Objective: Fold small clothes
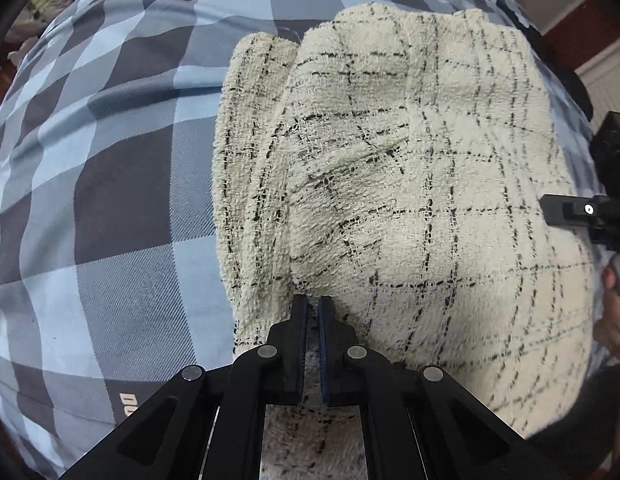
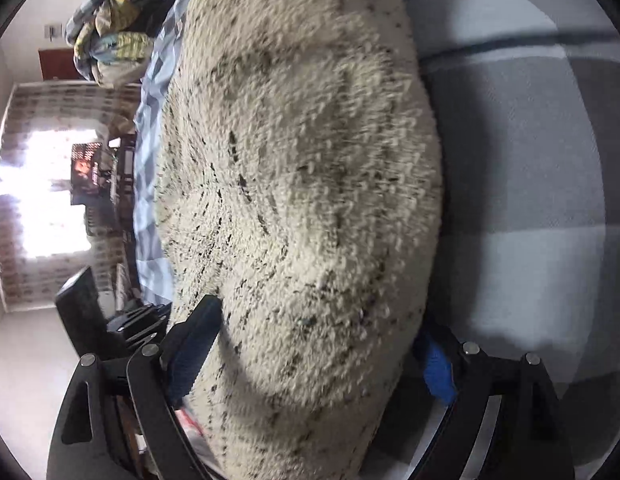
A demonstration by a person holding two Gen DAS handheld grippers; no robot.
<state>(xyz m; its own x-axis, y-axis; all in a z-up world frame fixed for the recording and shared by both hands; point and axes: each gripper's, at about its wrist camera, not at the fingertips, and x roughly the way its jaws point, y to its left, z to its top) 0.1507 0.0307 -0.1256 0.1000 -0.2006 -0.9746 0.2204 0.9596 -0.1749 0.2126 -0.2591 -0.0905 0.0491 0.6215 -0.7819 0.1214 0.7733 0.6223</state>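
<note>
A cream fuzzy garment with thin black check lines (image 1: 409, 168) lies folded on a blue and grey checkered bedsheet (image 1: 110, 152). My left gripper (image 1: 313, 308) is shut on the garment's near edge, a thin layer of cloth pinched between its jaws. In the right wrist view the same garment (image 2: 302, 184) fills the middle. My right gripper (image 2: 310, 336) is open wide, its jaws on either side of the thick folded bundle. The right gripper also shows at the right edge of the left wrist view (image 1: 589, 212).
The checkered sheet (image 2: 529, 184) spreads all around the garment. A pile of bedding (image 2: 110, 36) sits at the far end. A bright window (image 2: 42, 192) and dark furniture stand beyond the bed's edge.
</note>
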